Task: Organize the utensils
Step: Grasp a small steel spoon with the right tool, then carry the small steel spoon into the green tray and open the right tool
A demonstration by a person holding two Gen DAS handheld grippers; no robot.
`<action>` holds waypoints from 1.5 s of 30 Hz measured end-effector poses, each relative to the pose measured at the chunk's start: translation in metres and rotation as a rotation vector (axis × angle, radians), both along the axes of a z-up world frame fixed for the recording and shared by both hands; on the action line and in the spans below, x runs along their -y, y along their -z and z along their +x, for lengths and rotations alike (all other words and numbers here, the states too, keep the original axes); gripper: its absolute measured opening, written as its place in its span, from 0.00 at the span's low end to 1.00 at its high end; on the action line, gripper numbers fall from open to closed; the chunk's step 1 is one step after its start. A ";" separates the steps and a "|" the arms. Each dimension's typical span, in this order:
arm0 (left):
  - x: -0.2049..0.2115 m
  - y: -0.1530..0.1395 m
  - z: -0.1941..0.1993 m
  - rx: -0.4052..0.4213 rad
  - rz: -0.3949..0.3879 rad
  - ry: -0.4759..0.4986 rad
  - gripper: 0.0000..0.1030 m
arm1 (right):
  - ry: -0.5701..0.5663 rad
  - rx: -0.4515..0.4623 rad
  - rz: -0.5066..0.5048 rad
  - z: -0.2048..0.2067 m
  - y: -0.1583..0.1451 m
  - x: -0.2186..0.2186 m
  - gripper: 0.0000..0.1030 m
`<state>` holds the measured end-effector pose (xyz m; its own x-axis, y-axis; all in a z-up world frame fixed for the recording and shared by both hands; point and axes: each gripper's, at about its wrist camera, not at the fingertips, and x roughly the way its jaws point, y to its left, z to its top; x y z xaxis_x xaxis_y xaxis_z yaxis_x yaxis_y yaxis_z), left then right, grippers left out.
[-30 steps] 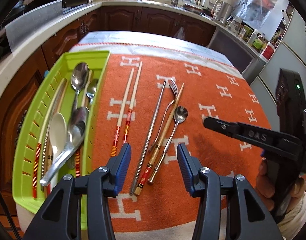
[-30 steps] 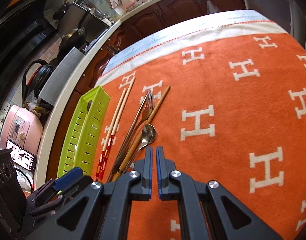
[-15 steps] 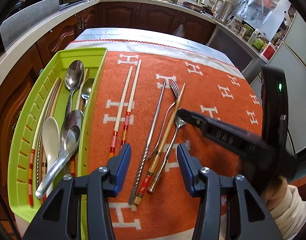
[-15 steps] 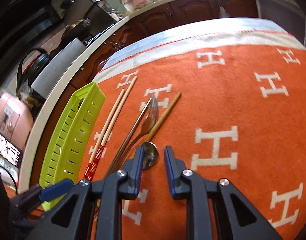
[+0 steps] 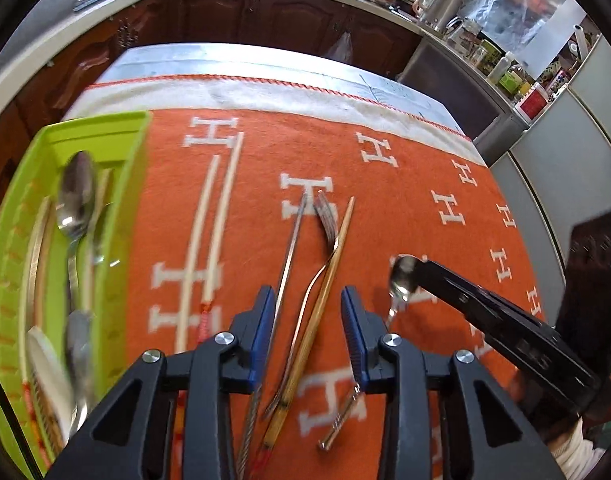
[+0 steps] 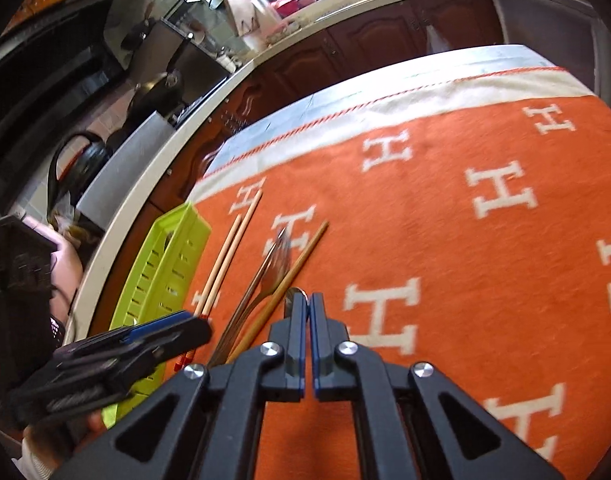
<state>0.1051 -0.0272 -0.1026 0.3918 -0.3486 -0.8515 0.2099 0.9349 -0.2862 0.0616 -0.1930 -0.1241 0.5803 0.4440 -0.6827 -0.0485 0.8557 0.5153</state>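
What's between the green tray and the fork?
Left wrist view: a pair of pale chopsticks, then one metal chopstick beside the fork.

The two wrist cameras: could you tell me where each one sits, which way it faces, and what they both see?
Left wrist: on the left gripper, looking down over fork and green tray; jaws closing, right gripper visible.
Right wrist: on the right gripper, shut on the spoon, facing the counter; left gripper visible.
Shared: orange cloth, tray, fork, spoon.
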 end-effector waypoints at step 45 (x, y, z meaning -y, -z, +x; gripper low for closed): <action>-0.076 -0.098 -0.042 0.195 -0.165 -0.108 0.00 | -0.121 0.160 0.088 -0.012 -0.077 -0.026 0.02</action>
